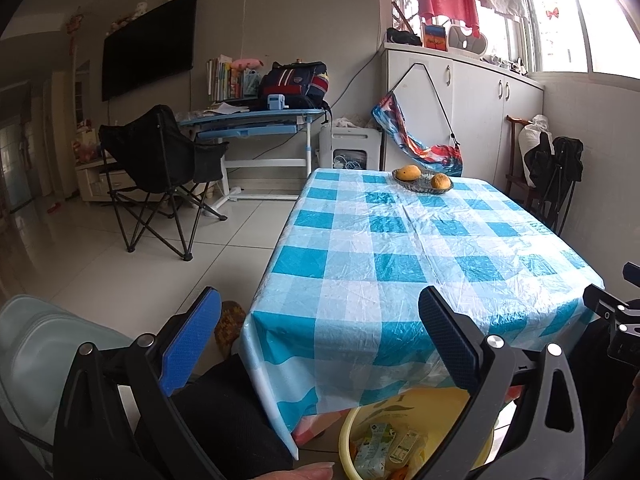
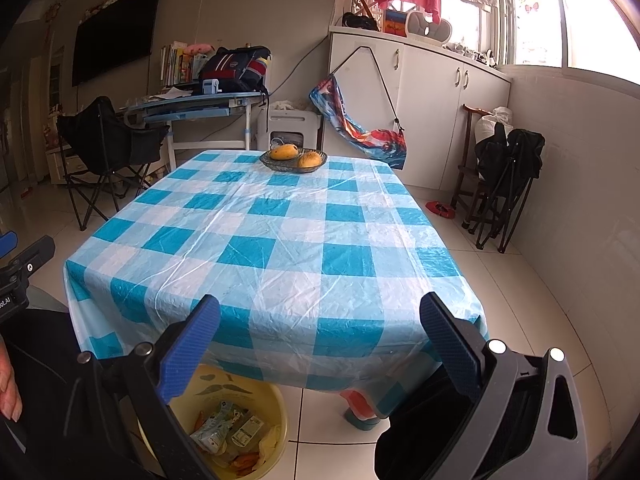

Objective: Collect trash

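A yellow bin [image 2: 276,420] stands on the floor below the table's near edge, holding crumpled cartons and wrappers [image 2: 228,432]. It also shows in the left wrist view [image 1: 348,440], with the trash [image 1: 384,448] inside. My left gripper [image 1: 320,344] is open and empty, held in front of the table's near left corner above the bin. My right gripper [image 2: 320,344] is open and empty, over the table's near edge, with the bin below its left finger. The table [image 2: 280,240] has a blue and white checked plastic cloth.
A glass dish with two mangoes [image 2: 294,156] sits at the table's far end, also in the left wrist view [image 1: 422,178]. A black folding chair [image 1: 160,168] and a blue desk [image 1: 248,120] stand left; folded chairs [image 2: 504,184] and white cabinets [image 2: 432,92] stand right.
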Tool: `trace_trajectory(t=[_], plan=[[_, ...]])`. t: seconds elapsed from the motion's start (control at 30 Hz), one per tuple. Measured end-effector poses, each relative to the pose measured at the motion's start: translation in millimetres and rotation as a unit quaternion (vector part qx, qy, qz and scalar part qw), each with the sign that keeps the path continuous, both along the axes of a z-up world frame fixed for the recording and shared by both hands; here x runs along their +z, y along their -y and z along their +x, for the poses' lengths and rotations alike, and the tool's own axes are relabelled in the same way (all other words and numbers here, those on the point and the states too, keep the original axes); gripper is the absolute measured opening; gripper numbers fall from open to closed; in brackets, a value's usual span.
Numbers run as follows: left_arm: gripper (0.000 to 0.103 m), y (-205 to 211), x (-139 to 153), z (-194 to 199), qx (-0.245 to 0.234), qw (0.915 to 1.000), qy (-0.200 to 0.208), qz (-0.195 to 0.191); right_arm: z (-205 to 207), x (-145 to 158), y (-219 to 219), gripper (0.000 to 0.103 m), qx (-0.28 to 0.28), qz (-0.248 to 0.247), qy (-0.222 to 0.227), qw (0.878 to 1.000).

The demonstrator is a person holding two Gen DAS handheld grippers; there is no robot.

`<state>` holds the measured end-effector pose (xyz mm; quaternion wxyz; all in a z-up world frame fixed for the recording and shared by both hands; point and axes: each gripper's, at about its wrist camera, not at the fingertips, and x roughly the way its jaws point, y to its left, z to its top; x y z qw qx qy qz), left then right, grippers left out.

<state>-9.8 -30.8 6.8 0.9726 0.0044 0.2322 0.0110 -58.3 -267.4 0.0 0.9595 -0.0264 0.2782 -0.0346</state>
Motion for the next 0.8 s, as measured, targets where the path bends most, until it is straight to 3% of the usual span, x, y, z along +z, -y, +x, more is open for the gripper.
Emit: trace_trajectory(t=[0.5, 0.8], plan=[[0.095, 3, -3, 2, 0.003, 0.9999, -0.01, 0.004, 5, -1, -10, 0.096, 0.027, -0.009, -0.005, 1.0], [0.095, 14, -10, 2, -0.012, 0.9991, -0.031, 0.026, 75, 5, 4, 0.096, 0.041, 0.018, -0.029, 0.999]])
